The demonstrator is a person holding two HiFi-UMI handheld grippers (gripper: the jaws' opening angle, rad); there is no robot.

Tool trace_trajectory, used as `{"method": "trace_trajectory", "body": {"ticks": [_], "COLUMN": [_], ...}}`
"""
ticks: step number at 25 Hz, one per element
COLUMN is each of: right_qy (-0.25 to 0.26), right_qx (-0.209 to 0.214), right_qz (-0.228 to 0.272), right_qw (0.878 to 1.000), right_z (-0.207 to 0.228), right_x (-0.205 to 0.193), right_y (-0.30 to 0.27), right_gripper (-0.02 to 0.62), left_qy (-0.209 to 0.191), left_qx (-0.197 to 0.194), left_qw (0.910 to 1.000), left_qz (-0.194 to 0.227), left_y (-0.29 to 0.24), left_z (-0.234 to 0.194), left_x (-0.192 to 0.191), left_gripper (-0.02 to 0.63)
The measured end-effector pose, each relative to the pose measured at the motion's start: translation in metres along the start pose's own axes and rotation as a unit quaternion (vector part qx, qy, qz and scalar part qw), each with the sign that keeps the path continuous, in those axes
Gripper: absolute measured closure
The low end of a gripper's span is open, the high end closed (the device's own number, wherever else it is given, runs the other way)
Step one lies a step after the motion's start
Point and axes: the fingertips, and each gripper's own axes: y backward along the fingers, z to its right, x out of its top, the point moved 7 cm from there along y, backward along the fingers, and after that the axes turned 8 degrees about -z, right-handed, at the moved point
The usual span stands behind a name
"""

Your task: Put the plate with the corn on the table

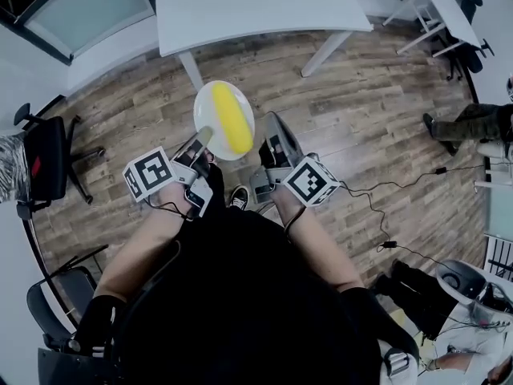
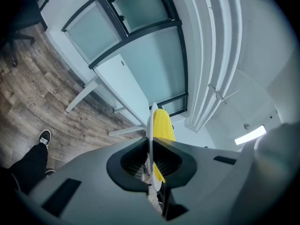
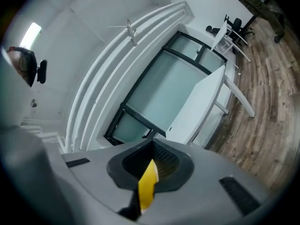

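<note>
The plate with the corn is held in the air, short of the white table, its rim clamped by the left gripper. Just beside it, the right gripper is closed on 1 thin yellow piece. The plate is best kept level, carried over the table, then lowered flat.
</note>
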Motion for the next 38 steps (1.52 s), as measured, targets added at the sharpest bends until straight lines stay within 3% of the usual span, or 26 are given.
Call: {"method": "trace_trajectory", "body": {"ticks": [7, 22, 30, 38], "right_qy": [-0.035, -0.072, -0.09, -0.061], "right_qx": [0.01, -0.025, -0.026, -0.031], "right_qz": [-0.004, -0.025, -0.02, -0.032], "right_qw": [0.999, 0.997, 0.995, 0.997], "right_z": [0.02, 0.037, 0.041, 0.06], "right_x": [0.018, 0.047, 0.045, 0.067], "right_y": [-0.039, -0.177, -0.214, -0.253], "right_gripper": [0.594, 0.594, 0.592, 0.593], "left_qy": [0.016, 0.017, 0.028, 0.031], "left_qx": [-0.013, -0.048, -0.037, -0.012], "left_qw": [0.9995, 0.9977, 0.9971, 0.9979], "left_qz": [-0.024, -0.046, -0.059, -0.055], "left_y": [-0.037, -0.082, -0.088, -0.122], "left_z": [-0.006, -0.024, -0.038, -0.05], "left_x": [0.033, 0.18, 0.217, 0.241], "left_gripper": [0.588, 0.587, 0.587, 0.586]}}
